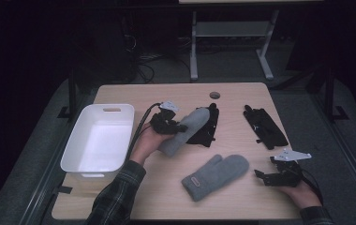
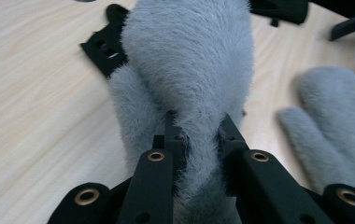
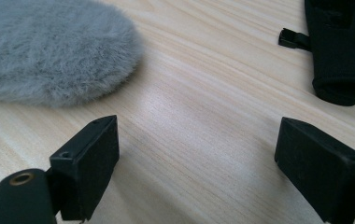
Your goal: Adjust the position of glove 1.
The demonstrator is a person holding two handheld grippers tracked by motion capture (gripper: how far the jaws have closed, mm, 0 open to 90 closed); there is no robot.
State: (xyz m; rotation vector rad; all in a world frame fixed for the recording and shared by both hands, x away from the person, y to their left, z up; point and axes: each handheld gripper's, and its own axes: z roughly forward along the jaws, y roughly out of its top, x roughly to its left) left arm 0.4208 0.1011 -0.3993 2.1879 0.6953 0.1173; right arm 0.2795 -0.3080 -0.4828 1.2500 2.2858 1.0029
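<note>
1. High view: the left gripper (image 1: 176, 125) holds a grey mitten (image 1: 185, 131) lifted off the tabletop near its middle, a little toward the far edge, just right of the white bin (image 1: 99, 140) that sits at the left edge. The mitten hangs partly over a black glove (image 1: 206, 126). I judge the lift is meant to carry the mitten toward the bin. A second grey mitten (image 1: 216, 176) lies flat near the near edge, and another black glove (image 1: 265, 126) lies toward the right edge. The right gripper (image 1: 266, 176) waits at the near right corner, close to the second mitten but apart from it.

2. Left gripper view: the jaws are clamped on the fuzzy mitten (image 2: 189, 70), pinching a narrow fold of it, so they stand close together. The black glove (image 2: 103, 46) shows beneath.

3. Right gripper view: the jaws stand wide apart with nothing between them, bare tabletop (image 3: 203, 116) below. The second mitten (image 3: 49, 51) lies ahead to one side, untouched.
</note>
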